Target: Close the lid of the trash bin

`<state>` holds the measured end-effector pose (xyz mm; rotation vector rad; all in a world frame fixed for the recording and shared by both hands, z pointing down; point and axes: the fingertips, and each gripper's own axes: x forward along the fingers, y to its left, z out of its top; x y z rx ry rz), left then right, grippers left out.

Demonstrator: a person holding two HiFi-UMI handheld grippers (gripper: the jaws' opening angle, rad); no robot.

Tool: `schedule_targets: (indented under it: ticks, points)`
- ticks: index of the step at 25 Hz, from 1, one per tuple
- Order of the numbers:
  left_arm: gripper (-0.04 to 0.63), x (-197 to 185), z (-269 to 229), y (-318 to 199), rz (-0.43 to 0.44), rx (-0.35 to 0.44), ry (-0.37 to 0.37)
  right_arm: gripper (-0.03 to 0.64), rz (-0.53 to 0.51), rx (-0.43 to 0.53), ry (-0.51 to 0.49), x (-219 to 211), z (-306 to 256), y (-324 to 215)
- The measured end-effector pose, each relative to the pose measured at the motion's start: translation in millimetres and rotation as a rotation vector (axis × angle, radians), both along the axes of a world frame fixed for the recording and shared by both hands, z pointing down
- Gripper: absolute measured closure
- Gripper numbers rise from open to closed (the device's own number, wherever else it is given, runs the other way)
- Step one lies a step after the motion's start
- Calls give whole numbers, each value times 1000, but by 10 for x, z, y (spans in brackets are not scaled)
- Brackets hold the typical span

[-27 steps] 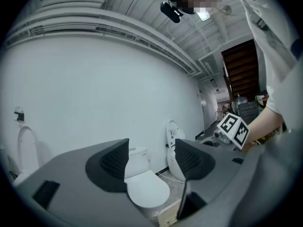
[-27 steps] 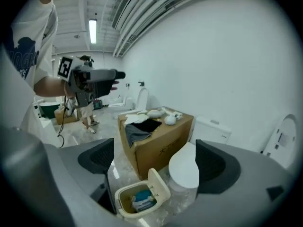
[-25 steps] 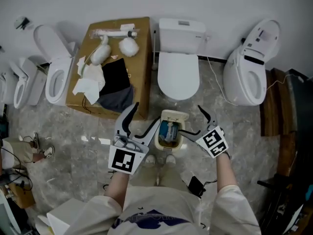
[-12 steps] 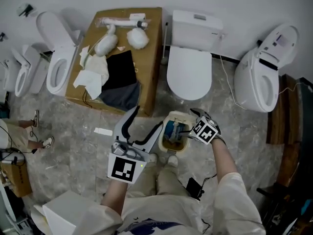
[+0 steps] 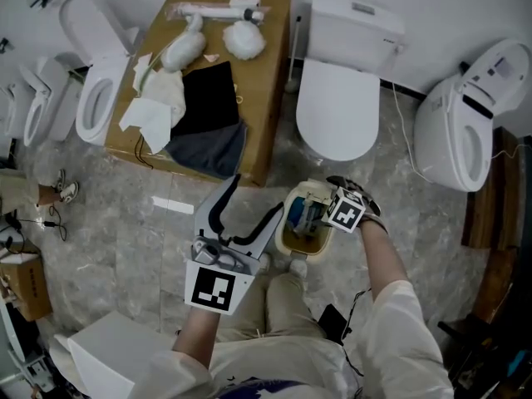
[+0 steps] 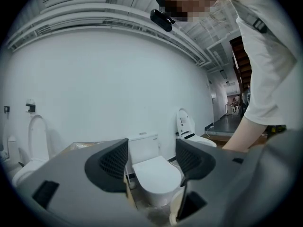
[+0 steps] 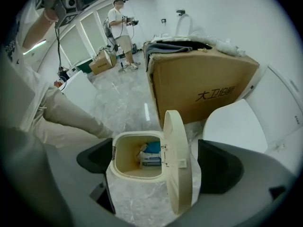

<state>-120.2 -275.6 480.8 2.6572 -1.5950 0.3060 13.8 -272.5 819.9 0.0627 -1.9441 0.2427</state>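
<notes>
A small cream trash bin (image 5: 291, 238) stands on the marble floor before a white toilet. In the right gripper view the trash bin (image 7: 137, 143) holds blue and white packaging (image 7: 150, 156), and its lid (image 7: 178, 160) stands upright on its hinge. My right gripper (image 5: 320, 213) reaches over the bin from the right. There the right gripper (image 7: 158, 163) is open, one jaw on each side of the bin and lid, not touching them. My left gripper (image 5: 255, 196) hovers left of the bin. The left gripper (image 6: 152, 162) is open and holds nothing.
A cardboard box (image 5: 264, 98) with cloths and paper stands left of the closed toilet (image 5: 337, 110). More toilets stand at the right (image 5: 465, 131) and the left (image 5: 91, 98). My own feet are just below the bin. A person (image 7: 120, 32) stands far off.
My right gripper has swung from the bin's right side up and over the bin, jaws now straddling it. The left gripper has barely moved. The lid still stands up.
</notes>
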Motion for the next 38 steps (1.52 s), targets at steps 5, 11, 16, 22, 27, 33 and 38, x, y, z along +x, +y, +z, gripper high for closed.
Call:
schedule_targets:
  ticks: [5, 11, 16, 22, 27, 33, 38]
  points:
    - [299, -17, 136, -66, -6, -6, 17, 66, -20, -17, 14, -5, 159, 57]
    - [298, 4, 66, -101, 3, 10, 18, 66, -9, -34, 13, -13, 158, 130]
    - [299, 18, -9, -103, 5, 12, 20, 67, -1, -37, 5, -31, 95, 255]
    - [298, 54, -20, -81, 0, 15, 27, 66, -8, -16, -15, -68, 84, 503]
    - [299, 85, 43, 19, -5, 15, 35, 64, -1, 4, -50, -97, 102, 733]
    - [298, 116, 155, 202, 2, 10, 35, 61, 7, 16, -64, -132, 186, 1019]
    - [298, 147, 161, 401, 12, -5, 49, 58, 11, 4, -54, -164, 300, 1301]
